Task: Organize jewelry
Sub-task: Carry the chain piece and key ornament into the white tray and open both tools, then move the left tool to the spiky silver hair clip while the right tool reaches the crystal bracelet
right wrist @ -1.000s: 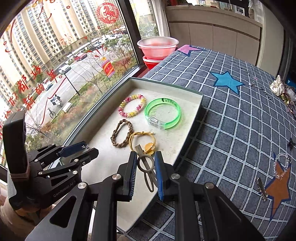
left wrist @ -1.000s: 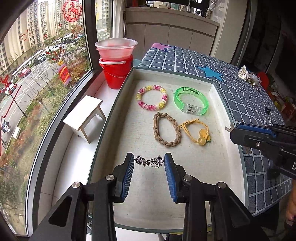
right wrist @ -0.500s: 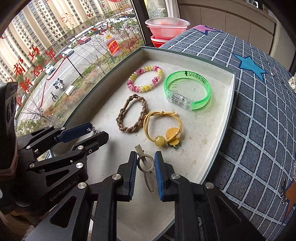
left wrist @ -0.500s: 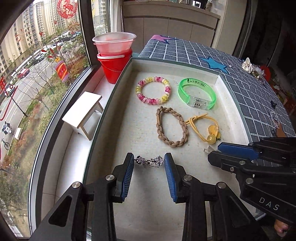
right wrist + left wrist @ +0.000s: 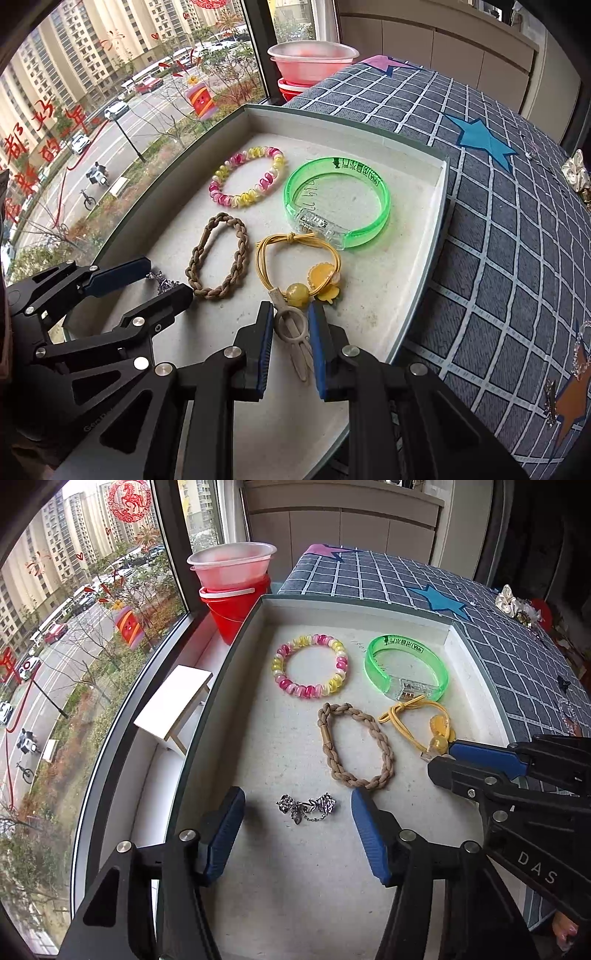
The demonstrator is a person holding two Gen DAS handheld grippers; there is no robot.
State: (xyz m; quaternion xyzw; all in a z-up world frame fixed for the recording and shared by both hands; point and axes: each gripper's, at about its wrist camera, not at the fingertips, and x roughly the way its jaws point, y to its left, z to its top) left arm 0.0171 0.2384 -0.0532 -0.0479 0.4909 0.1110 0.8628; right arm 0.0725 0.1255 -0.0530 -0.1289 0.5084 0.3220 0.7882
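Left wrist view: the left gripper (image 5: 297, 834) hangs low over the tray (image 5: 476, 657), fingers spread wide, with the silver brooch (image 5: 306, 806) lying free on the tray floor between the pads, touching neither. To its right the right gripper (image 5: 441, 755) reaches in, its tips beside the yellow hair tie (image 5: 417, 723). Right wrist view: the right gripper (image 5: 291, 345) pinches a beige hair clip (image 5: 295, 332) between nearly closed fingers, the clip's front end just at the yellow hair tie's bead (image 5: 297, 291). Left of that tie lies the braided brown band (image 5: 218, 256); I cannot tell whether the two touch. Farther back sit the pink-and-yellow coil bracelet (image 5: 247, 177) and, to its right, the green bangle (image 5: 338, 203), whose clear clasp touches the yellow tie's knot. Beyond the tray's far corner a clear bowl (image 5: 232, 565) is stacked on a red bucket (image 5: 229, 609) by the window. The checked cloth (image 5: 498, 229) covers the table to the right.
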